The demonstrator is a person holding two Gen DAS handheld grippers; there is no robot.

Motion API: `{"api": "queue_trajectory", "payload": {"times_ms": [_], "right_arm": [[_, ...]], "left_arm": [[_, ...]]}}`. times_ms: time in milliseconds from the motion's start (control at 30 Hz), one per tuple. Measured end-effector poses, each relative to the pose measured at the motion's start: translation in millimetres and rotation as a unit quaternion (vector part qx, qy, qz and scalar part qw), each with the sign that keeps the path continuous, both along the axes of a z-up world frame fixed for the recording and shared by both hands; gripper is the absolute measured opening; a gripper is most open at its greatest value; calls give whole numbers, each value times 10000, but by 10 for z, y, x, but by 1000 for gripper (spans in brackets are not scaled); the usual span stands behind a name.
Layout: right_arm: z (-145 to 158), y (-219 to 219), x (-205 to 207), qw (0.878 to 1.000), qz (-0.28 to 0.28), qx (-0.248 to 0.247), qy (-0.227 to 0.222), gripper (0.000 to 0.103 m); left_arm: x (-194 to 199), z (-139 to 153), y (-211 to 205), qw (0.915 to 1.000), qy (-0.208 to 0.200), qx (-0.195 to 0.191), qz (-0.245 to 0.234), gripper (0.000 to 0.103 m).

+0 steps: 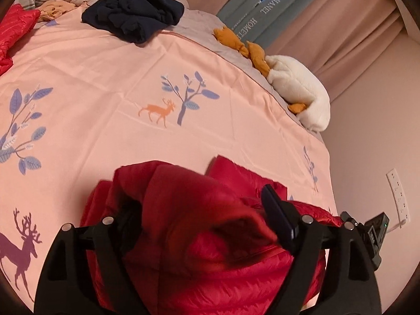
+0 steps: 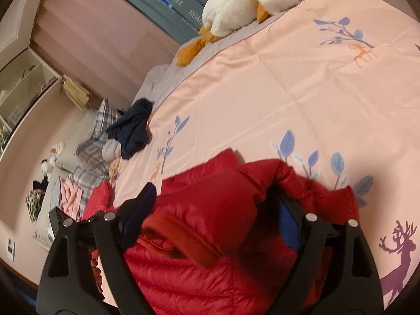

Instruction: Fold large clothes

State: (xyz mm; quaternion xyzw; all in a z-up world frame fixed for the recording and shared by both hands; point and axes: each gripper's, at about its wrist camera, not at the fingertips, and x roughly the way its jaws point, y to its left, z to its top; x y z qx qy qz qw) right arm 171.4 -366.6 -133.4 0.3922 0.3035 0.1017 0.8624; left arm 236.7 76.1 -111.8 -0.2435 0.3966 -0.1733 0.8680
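Observation:
A red quilted puffer jacket [image 1: 199, 249] lies bunched on the pink bedspread [image 1: 105, 73] right in front of both cameras. My left gripper [image 1: 197, 199] stands wide open, with a fold of the jacket bulging up between its fingers. The fold hides most of the left finger, and the right finger [image 1: 278, 218] is clear of the cloth. In the right wrist view the jacket [image 2: 210, 262] also fills the gap of my right gripper [image 2: 212, 191], which is open. Its blue-padded right finger [image 2: 288, 225] sits half buried in the fabric.
A crumpled navy garment [image 1: 134, 8] lies far up the bed, with another red quilted piece [image 1: 13, 31] at the left edge. A white plush toy [image 1: 299, 92] with orange feet rests by the curtain side. Plaid pillows [image 2: 97, 131] are at the head of the bed.

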Motion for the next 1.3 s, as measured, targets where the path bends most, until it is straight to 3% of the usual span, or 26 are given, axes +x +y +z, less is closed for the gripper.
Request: {"api": "queue_trajectory", "payload": {"times_ms": [167, 267, 500, 633, 733, 833, 967, 1100, 1300], "right_arm": [[105, -150, -63, 9990, -412, -53, -182, 91], [173, -181, -132, 9979, -512, -270, -280, 91], [346, -69, -332, 9902, -780, -1018, -554, 91], [461, 199, -414, 9801, -586, -1707, -824, 91], [402, 490, -299, 9728, -21, -2235, -607, 91], [227, 712, -98, 9652, 395, -2580, -174, 90], [-31, 817, 164, 9643, 544, -2575, 307, 90], [-255, 856, 327, 9545, 485, -2875, 633, 90], [-481, 791, 428, 9627, 489, -2565, 709, 92]], "left_arm": [[73, 110, 168, 9993, -164, -97, 323, 89], [72, 212, 275, 9967, -391, 206, 682, 99], [-46, 286, 319, 9929, -622, 703, 724, 99], [-306, 347, 249, 9893, -1078, 773, 607, 99], [-402, 331, 91, 9860, -1261, 1047, 314, 99], [-277, 203, -164, 9847, -933, 1469, -108, 99], [-22, -30, -410, 9815, -416, 1809, -471, 99], [176, -281, -582, 9693, -185, 2391, -549, 99], [328, -529, -608, 9689, -38, 2412, -559, 99]]}}
